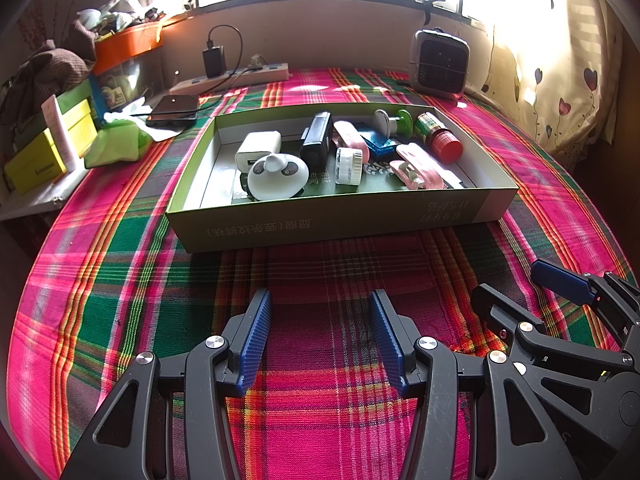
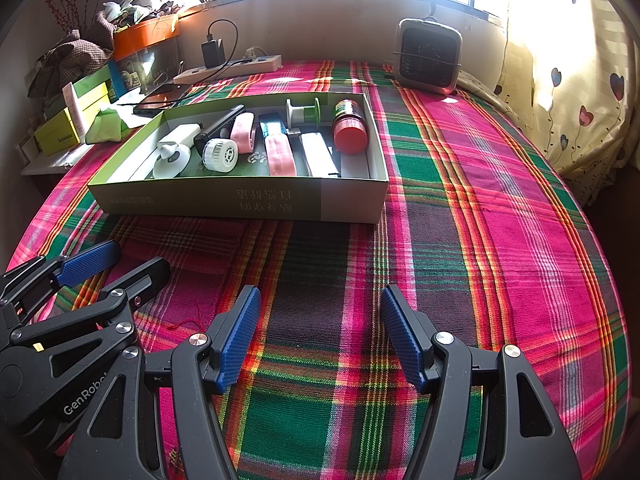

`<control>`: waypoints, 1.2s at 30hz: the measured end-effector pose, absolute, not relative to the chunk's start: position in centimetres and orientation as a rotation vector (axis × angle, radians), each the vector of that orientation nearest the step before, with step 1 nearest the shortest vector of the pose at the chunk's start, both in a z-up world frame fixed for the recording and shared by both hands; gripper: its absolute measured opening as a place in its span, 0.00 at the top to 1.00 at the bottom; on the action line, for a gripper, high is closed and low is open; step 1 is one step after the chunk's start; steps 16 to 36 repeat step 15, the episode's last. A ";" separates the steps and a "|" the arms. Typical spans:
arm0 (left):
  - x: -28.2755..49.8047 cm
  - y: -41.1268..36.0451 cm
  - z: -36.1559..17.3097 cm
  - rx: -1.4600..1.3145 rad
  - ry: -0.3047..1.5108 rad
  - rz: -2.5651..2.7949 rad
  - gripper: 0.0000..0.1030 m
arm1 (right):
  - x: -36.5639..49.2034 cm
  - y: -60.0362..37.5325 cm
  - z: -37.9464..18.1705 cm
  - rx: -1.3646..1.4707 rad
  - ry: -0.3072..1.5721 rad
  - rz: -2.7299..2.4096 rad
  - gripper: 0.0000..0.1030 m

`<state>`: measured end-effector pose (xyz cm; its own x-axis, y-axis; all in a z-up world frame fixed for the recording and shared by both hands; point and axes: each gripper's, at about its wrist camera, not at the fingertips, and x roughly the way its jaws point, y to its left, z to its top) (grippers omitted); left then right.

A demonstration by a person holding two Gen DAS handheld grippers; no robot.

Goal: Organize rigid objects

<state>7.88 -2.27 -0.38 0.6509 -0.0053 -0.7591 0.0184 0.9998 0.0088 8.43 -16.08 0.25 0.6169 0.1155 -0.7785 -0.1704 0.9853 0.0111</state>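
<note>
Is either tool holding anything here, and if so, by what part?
Nothing is held. The left tool and right tool are both open over the plaid cloth.

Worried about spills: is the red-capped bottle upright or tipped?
Tipped: the red-capped bottle lies on its side in the box, cap on.

Both grippers, left gripper and right gripper, have matte black skeletal frames, ribbed blue finger pads, round silver screws; white "GenRobot" lettering marks the left one.
</note>
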 end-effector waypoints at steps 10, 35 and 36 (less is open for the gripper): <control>7.8 -2.3 -0.4 0.014 0.861 -0.013 0.52 | 8.4 -16.1 0.2 -0.066 0.891 0.165 0.39; 7.9 -2.2 -0.3 0.015 0.861 -0.013 0.52 | 8.4 -16.1 0.2 -0.066 0.891 0.165 0.39; 7.9 -2.2 -0.3 0.015 0.861 -0.013 0.52 | 8.4 -16.1 0.2 -0.066 0.891 0.165 0.39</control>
